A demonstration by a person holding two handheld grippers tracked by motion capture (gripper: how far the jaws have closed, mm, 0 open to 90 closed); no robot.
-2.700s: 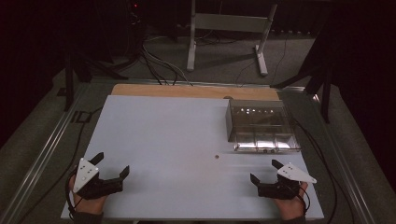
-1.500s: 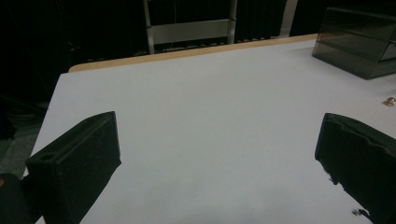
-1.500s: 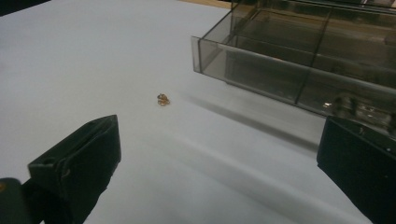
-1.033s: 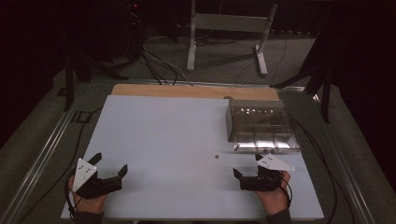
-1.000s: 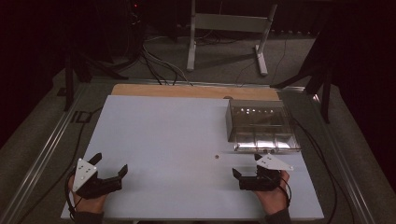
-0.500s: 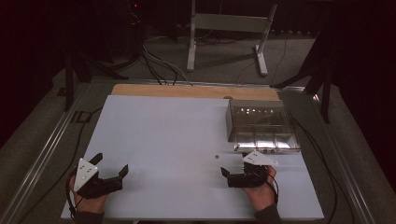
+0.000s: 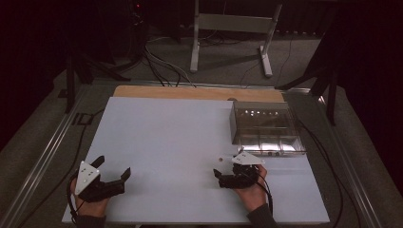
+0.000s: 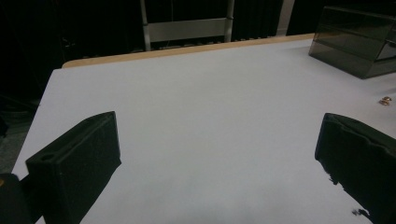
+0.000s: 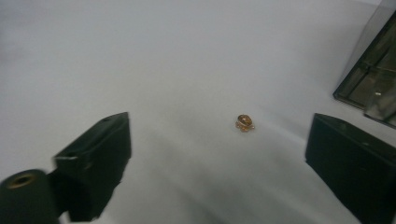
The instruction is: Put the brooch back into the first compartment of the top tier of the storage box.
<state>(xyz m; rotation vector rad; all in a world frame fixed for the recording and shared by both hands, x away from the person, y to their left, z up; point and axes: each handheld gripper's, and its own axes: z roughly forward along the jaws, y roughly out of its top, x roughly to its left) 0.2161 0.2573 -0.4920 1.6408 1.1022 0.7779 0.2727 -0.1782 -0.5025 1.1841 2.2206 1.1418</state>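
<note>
Grippers first, going by the high view: the right gripper (image 7: 222, 177) has slid in across the white table (image 7: 166, 137) from where it sat nearer the right edge a few seconds back, and now parks just short of the tiny amber bead (image 7: 220, 159), which lies a little in front of the clear compartment box (image 7: 264, 127), off its near left corner. The left gripper (image 7: 114, 176) hasn't budged, resting well away from the box at the table's near left corner, jaws spread with nothing in them. Left gripper view next: both black jaws stand far apart over bare table, and the bead (image 8: 385, 100) is a small glint way off toward the box (image 8: 357, 42), so that hand is clearly sitting this one out. Right gripper view is the interesting one: the bead (image 9: 244, 122) sits on the table out ahead of the jaws, roughly lined up with the gap and apart from both of them, with a corner of the box (image 9: 373, 70) just beyond. The jaws have just been closing a bit but they're still well apart and nothing is between the tips yet. My read is that the approach is basically done and what's left is easing forward to straddle the bead before pinching, and being that small and rounded it could easily skid or pop out.
</note>
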